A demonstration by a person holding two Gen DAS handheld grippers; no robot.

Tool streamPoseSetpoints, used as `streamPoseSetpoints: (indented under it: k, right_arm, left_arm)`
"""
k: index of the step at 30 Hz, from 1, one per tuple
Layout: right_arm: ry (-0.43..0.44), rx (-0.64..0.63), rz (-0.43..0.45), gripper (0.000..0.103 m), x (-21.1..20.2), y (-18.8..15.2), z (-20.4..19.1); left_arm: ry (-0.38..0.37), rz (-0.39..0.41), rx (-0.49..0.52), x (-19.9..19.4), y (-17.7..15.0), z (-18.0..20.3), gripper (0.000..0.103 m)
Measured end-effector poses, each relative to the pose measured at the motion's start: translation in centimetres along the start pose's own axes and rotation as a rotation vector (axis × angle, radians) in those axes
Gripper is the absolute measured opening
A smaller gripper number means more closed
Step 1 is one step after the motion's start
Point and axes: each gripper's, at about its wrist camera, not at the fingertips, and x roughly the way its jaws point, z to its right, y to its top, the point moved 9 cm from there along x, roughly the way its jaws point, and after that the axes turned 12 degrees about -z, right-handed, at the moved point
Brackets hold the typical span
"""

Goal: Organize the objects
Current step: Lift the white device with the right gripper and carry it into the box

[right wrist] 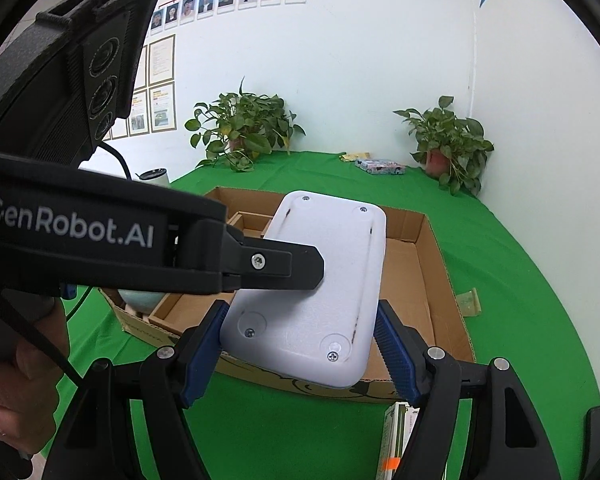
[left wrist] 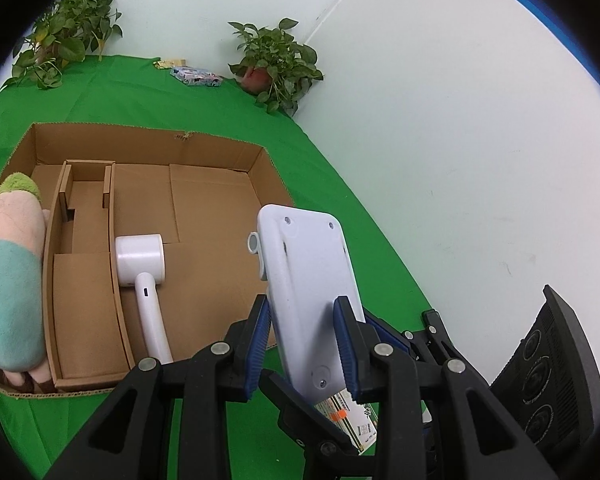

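Two grippers held one white plastic device (left wrist: 306,292), raised above the green cloth (left wrist: 140,80) at the near edge of the open cardboard box (left wrist: 204,216).

Left gripper (left wrist: 302,344): jaws narrow, blue pads (left wrist: 346,340) clamped across the device's thin sides.

Right gripper (right wrist: 300,354): jaws wider, pads set against the device's long edges near its lower end; screwed underside facing the camera.

Box contents: white handheld appliance (left wrist: 144,276) lying on the floor beside the cardboard divider (left wrist: 114,248); plush toy (left wrist: 12,280) in pink, teal and green at the left wall.

On the cloth: two potted plants (left wrist: 276,64) against the wall, a printed packet (left wrist: 196,76) between them, a small printed carton (left wrist: 348,420) beneath the grippers.

A hand (right wrist: 24,364) gripped the left tool's handle.
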Motion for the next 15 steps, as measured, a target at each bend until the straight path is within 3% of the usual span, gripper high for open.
streamPoseSetpoints:
  k: [15]
  right_arm:
    - [0.036,0.03,-0.115,0.07,5.9,0.6,2.7]
  left_arm:
    - [-0.003,-0.085,-0.066,4.3,2.7,-2.9,0.031]
